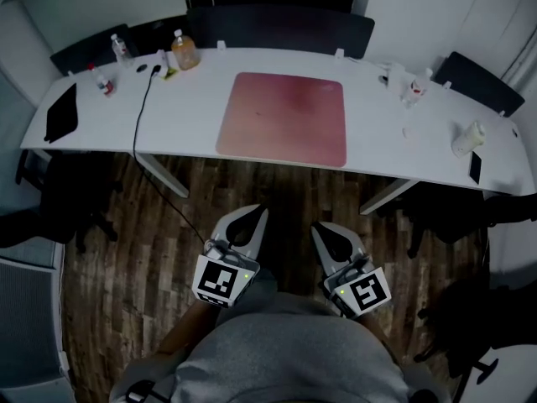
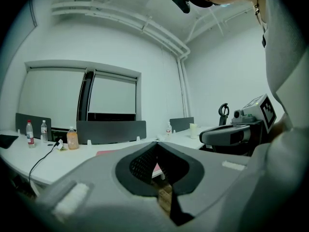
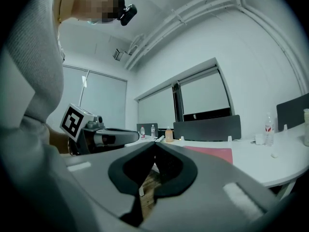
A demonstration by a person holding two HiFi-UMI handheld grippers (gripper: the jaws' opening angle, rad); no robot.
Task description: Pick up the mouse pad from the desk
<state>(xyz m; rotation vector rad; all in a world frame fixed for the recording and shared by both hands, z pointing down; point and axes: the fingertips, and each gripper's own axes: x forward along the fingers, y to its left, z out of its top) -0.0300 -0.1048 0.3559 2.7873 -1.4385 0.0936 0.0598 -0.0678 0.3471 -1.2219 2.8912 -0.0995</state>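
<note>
Mouse pad [image 1: 283,118] lies near desk's [image 1: 193,116] front edge, bare desktop flanking.

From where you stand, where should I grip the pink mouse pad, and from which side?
Probably its near edge, from the front. The mouse pad lies flat and thin on the desk, and that edge almost reaches the desk's rim, facing you.

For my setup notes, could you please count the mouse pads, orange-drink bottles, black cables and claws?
Mouse pad: 1
Orange-drink bottle: 1
Black cable: 1
Claws, left claw and right claw: 2
Total: 5
</note>
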